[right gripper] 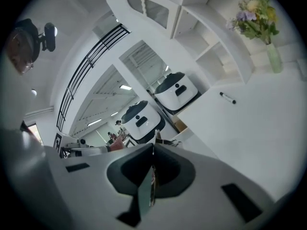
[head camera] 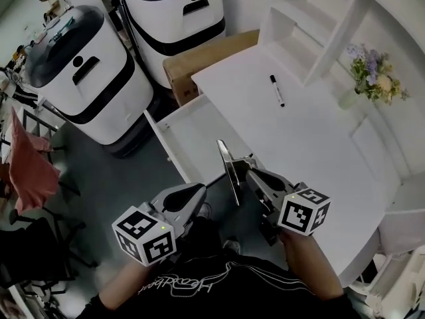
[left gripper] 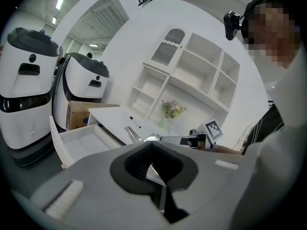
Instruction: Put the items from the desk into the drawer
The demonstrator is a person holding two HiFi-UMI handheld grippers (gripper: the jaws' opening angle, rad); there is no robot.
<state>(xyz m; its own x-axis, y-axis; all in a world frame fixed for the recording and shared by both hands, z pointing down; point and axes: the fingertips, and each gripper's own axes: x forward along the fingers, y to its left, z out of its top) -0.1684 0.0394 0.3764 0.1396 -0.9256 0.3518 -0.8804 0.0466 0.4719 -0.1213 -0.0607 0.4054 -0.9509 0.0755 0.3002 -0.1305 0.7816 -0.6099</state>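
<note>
A white desk (head camera: 312, 145) has an open, empty-looking drawer (head camera: 199, 135) on its left side. A black marker (head camera: 277, 90) lies on the desktop; the right gripper view also catches this marker (right gripper: 227, 97). My right gripper (head camera: 249, 170) is shut on a thin flat metallic plate (head camera: 228, 163), held upright at the drawer's near end. Between the jaws, the plate (right gripper: 149, 183) appears edge-on. My left gripper (head camera: 194, 195) hangs left of it beside the drawer, jaws together with nothing in them. The left gripper view shows the drawer (left gripper: 81, 138) and the plate (left gripper: 132, 132).
A vase of flowers (head camera: 370, 75) stands at the desk's far right, beside a white shelf unit (head camera: 312, 25). Two white-and-black machines (head camera: 86, 72) and a cardboard box (head camera: 199, 58) stand beyond the drawer. A red cloth (head camera: 26, 165) hangs at the left.
</note>
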